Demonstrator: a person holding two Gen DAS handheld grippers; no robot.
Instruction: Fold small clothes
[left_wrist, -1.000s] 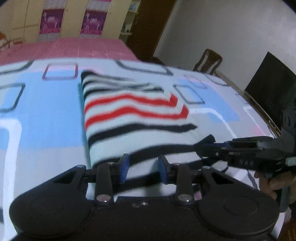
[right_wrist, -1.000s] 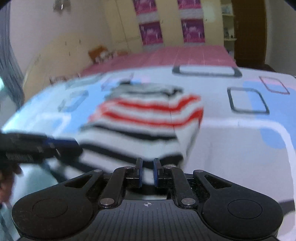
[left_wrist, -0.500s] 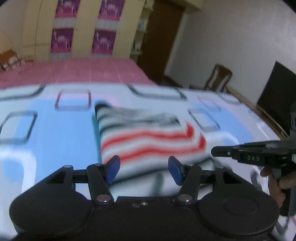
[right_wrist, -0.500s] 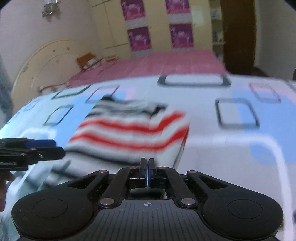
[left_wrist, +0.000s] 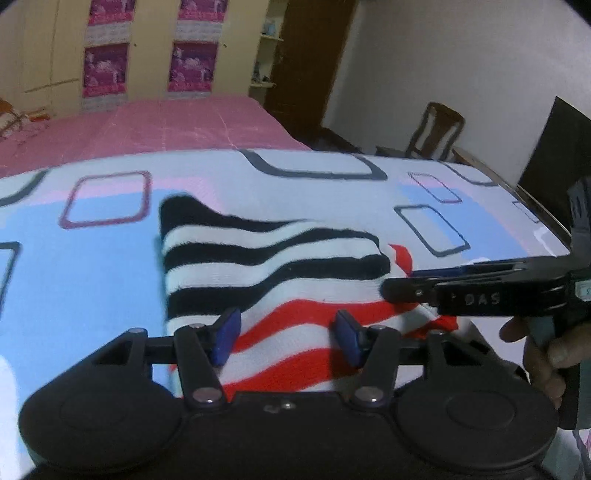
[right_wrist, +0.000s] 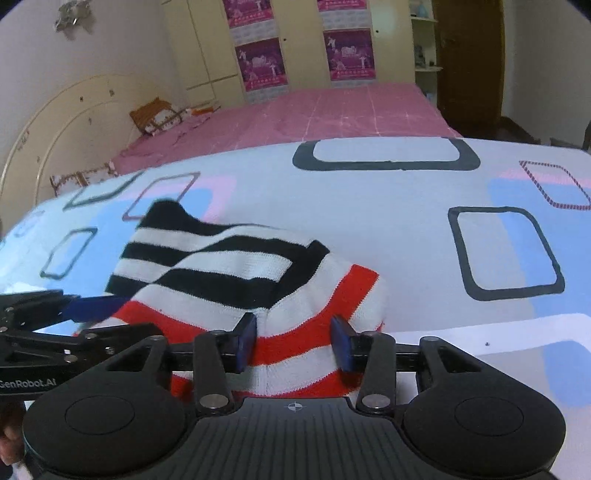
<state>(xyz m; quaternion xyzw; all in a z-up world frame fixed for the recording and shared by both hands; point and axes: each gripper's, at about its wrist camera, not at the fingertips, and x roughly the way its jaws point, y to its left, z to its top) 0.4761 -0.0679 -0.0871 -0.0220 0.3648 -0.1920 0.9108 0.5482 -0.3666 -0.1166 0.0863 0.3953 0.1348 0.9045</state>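
Sweater (left_wrist: 280, 273) folded on blanket (left_wrist: 85, 280) (striped, red bands nearest), w/ L gripper (left_wrist: 286, 338) jaws apart over near edge, R gripper (right_wrist: 293, 341) jaws just opened, both gripping nothing.

A small knitted striped sweater (left_wrist: 280, 280) lies folded on a bedspread (right_wrist: 388, 229) patterned with pale blue patches and rounded rectangles. A black-and-white striped layer is folded over on top, at the far side; the red-and-white striped part shows beneath it at the near and right edges.
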